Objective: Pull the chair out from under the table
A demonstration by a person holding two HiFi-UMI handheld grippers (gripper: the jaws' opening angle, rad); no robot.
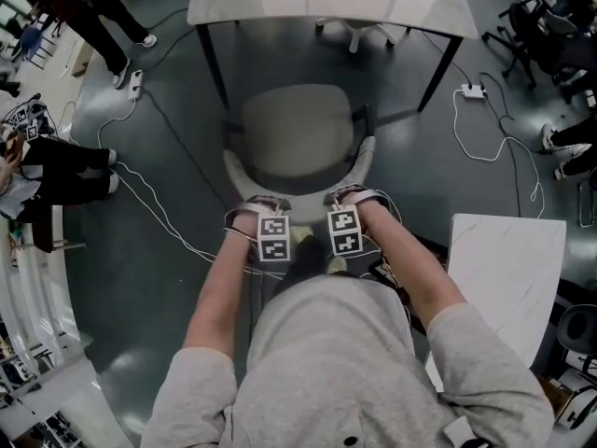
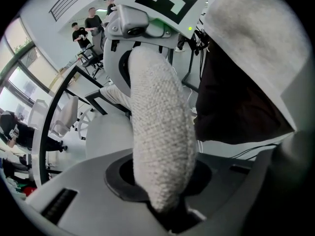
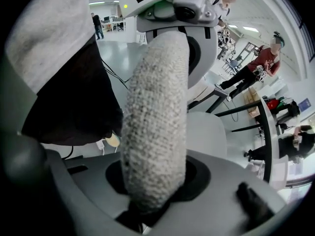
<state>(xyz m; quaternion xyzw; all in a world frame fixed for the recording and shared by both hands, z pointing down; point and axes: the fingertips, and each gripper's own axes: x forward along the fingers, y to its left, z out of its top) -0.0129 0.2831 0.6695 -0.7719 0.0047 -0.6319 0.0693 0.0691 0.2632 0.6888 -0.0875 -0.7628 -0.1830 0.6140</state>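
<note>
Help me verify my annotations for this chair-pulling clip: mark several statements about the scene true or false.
1. The left gripper and right gripper are both shut on the cream, curved, woven-fabric chair backrest. True.
2. The chair lies tipped on its side. False: the chair stands upright.
3. A white power strip lies on the dark grey floor. True.
4. The white-topped table has white legs. False: its legs are dark.

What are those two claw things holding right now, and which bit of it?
The left gripper and right gripper both clamp the cream nubbly-fabric chair, side by side on the top edge of its curved padded backrest.
</note>
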